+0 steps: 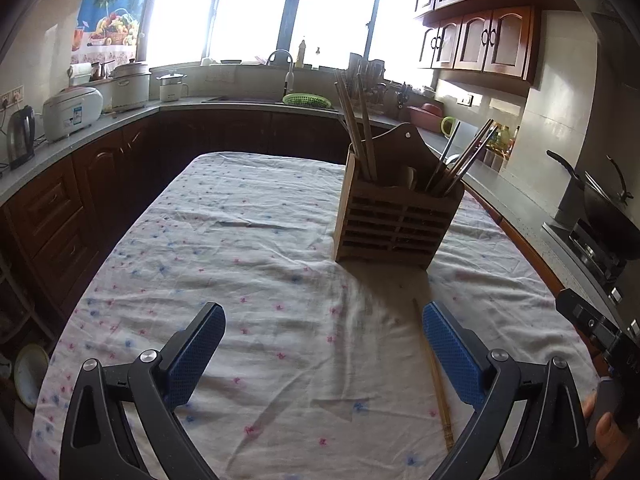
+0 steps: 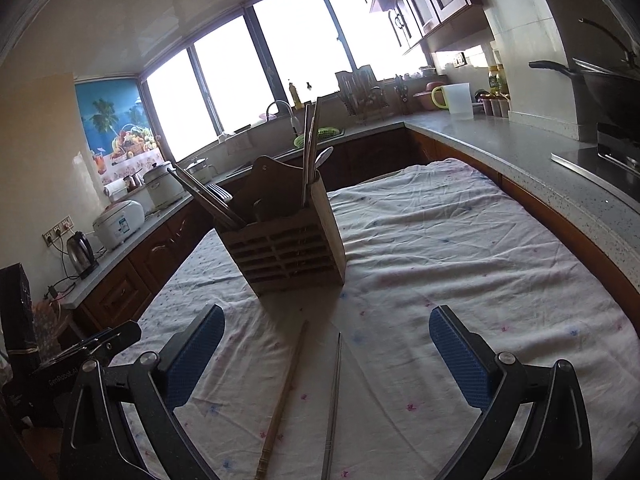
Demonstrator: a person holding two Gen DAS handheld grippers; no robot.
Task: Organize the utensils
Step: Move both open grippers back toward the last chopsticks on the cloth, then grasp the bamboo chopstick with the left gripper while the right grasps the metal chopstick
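Observation:
A slatted wooden utensil holder (image 1: 394,222) stands on the flowered tablecloth (image 1: 248,280), with chopsticks upright in its left and right compartments. It also shows in the right wrist view (image 2: 286,248). A wooden chopstick (image 2: 284,392) and a metal chopstick (image 2: 333,400) lie on the cloth between my right gripper's fingers. The wooden chopstick (image 1: 438,384) shows beside the left gripper's right finger. My left gripper (image 1: 323,328) is open and empty above the cloth. My right gripper (image 2: 326,334) is open and empty above the two chopsticks.
Kitchen counters ring the table: a kettle (image 1: 20,140) and rice cookers (image 1: 74,112) at left, a sink (image 1: 256,98) at the back, a wok (image 1: 604,208) on the stove at right. The right gripper's body (image 1: 600,328) is at the right edge.

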